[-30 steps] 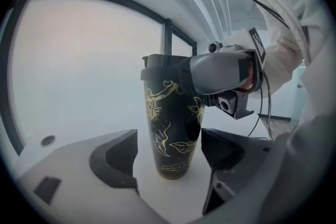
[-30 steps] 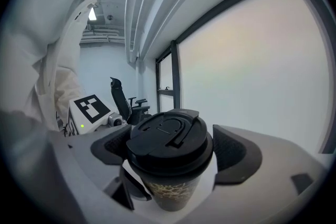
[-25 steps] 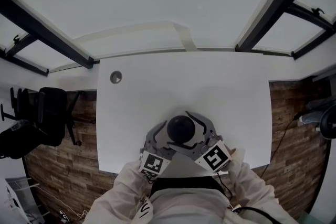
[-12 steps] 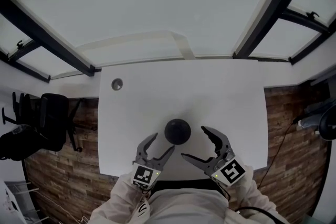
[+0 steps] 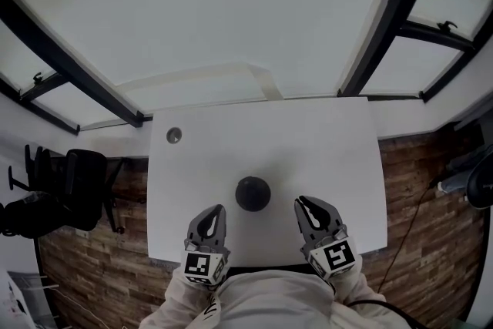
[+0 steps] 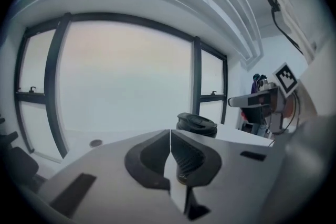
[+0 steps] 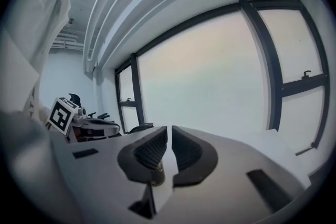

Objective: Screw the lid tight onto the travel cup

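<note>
The left gripper (image 5: 211,216) and right gripper (image 5: 308,209) had drawn back from the lidded travel cup (image 5: 253,193) and just closed their jaws on nothing, leaving it upright on the white table (image 5: 331,158) between them, tightening likely finished.

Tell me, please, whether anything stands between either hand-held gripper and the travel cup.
Nothing visible does. The travel cup stands alone on the white table, with only bare tabletop between it and the left hand-held gripper and the right hand-held gripper. Both have just been closing, with nothing between their jaws.
</note>
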A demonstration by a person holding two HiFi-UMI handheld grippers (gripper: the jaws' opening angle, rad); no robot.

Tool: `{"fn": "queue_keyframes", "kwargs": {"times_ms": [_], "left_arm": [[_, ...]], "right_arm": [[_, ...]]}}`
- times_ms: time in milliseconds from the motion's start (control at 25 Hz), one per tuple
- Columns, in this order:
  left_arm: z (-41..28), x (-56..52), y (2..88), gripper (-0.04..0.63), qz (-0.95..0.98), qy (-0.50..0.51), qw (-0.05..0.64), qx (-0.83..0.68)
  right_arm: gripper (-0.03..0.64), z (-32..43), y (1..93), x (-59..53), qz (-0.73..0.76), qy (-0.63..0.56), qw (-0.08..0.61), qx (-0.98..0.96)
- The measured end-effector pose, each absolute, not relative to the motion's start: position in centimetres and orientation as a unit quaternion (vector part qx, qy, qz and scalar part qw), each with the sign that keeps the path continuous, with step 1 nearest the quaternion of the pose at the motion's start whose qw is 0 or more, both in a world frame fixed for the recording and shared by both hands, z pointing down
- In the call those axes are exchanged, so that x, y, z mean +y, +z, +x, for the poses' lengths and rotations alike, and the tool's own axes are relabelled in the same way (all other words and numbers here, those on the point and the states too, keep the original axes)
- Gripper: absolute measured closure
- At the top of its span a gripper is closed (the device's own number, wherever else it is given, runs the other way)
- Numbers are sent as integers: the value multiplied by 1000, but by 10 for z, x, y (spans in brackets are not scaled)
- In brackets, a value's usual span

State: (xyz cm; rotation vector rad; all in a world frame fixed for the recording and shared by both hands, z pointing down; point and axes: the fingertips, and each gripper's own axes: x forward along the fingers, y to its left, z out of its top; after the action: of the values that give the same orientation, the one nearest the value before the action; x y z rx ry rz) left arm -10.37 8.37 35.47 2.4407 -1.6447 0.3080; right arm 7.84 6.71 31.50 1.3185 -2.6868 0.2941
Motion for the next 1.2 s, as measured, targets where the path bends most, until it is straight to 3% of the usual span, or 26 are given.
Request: {"fn": "queue_keyframes", "kwargs": {"times_ms": [120, 1200], "left_arm": [[-102, 88, 345, 588, 816, 103, 83, -563], [-109, 133, 302, 588, 825, 106, 48, -553]], "right_arm": [[592, 89, 317, 67, 450, 100, 62, -885], [595, 45, 280, 136, 521, 89, 94, -844]]}}
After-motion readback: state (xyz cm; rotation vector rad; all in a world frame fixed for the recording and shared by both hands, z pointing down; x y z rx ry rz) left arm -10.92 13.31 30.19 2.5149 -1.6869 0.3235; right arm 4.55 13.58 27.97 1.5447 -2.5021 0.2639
